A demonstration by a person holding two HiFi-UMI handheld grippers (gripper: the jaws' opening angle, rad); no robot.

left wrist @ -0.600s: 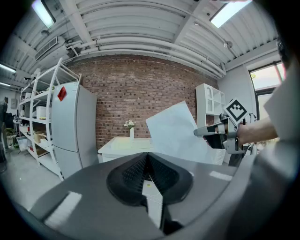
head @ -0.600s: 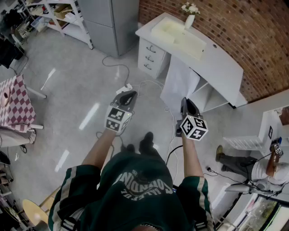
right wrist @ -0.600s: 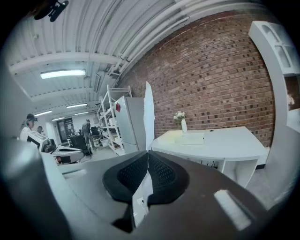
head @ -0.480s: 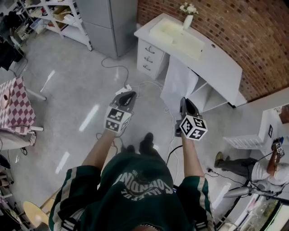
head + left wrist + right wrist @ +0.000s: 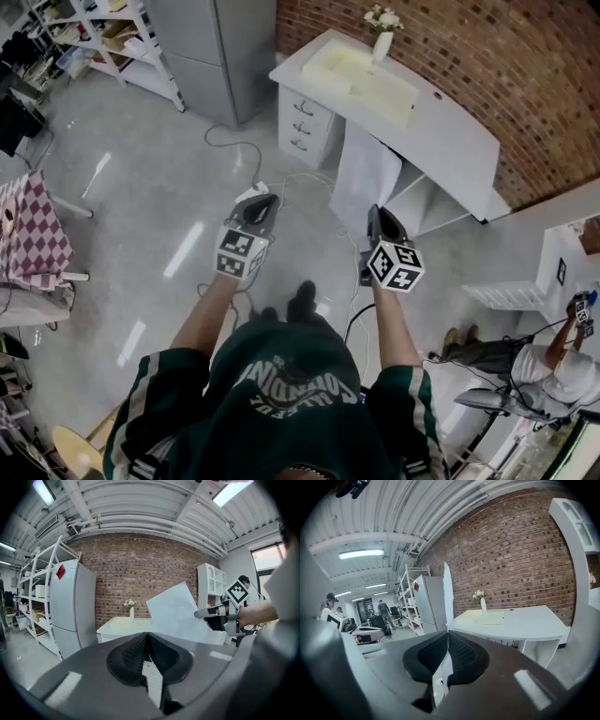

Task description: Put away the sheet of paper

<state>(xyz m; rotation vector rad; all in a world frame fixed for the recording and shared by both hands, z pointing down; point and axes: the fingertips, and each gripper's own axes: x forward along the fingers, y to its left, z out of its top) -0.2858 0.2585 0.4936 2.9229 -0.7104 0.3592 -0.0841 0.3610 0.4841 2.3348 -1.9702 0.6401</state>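
A white sheet of paper (image 5: pixel 370 173) stands out ahead of my right gripper (image 5: pixel 375 211), which is shut on its near edge. In the right gripper view the sheet (image 5: pixel 448 597) rises edge-on from the closed jaws of the right gripper (image 5: pixel 448 632). My left gripper (image 5: pixel 265 199) is level with it on the left, shut with nothing in it. From the left gripper view, past the left gripper (image 5: pixel 147 637), the sheet (image 5: pixel 176 613) shows broadside, held by the right gripper (image 5: pixel 206 613). Both are carried above the floor, short of a white desk (image 5: pixel 450 122).
On the desk lie a pale yellow pad (image 5: pixel 366 70) and a vase of flowers (image 5: pixel 380 33); a drawer unit (image 5: pixel 309 127) stands under its left end. Cables (image 5: pixel 281 178) cross the floor. Grey cabinet (image 5: pixel 220 47), shelves (image 5: pixel 103 37), checked table (image 5: pixel 33 225), a person (image 5: pixel 553 366) at lower right.
The desk and the floor have slid a little toward me in the head view as I walk forward. Both grippers keep their pose, and the sheet stays held.
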